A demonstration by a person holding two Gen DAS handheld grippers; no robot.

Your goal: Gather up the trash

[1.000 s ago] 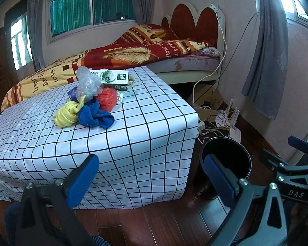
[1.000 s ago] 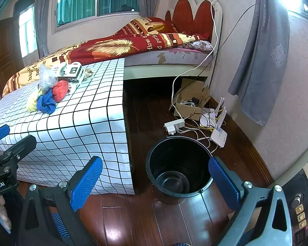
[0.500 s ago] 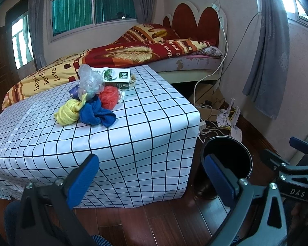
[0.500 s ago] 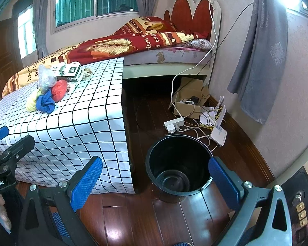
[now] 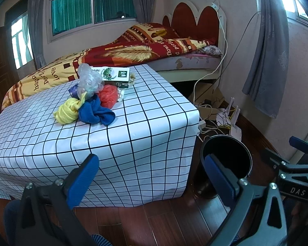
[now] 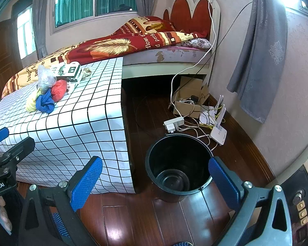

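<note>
A pile of trash lies on the checked table (image 5: 133, 127): a yellow cloth (image 5: 68, 110), a blue cloth (image 5: 96, 113), a red bag (image 5: 108, 95), a crumpled clear plastic bag (image 5: 89, 80) and a green-and-white box (image 5: 113, 74). The pile also shows in the right wrist view, blue cloth (image 6: 44, 102) at its front. A black bin (image 6: 178, 164) stands empty on the floor right of the table; it also shows in the left wrist view (image 5: 225, 153). My left gripper (image 5: 152, 176) is open and empty, low before the table. My right gripper (image 6: 154, 178) is open and empty, above the bin's near side.
A bed (image 5: 154, 51) with a red and yellow blanket stands behind the table. A cardboard box (image 6: 190, 100), a power strip (image 6: 173, 123), cables and a white router (image 6: 218, 131) lie on the wooden floor beyond the bin. Grey curtains (image 6: 260, 51) hang at right.
Both views have shifted slightly nearer to the table and bin. Both grippers stay open and the trash pile has not moved.
</note>
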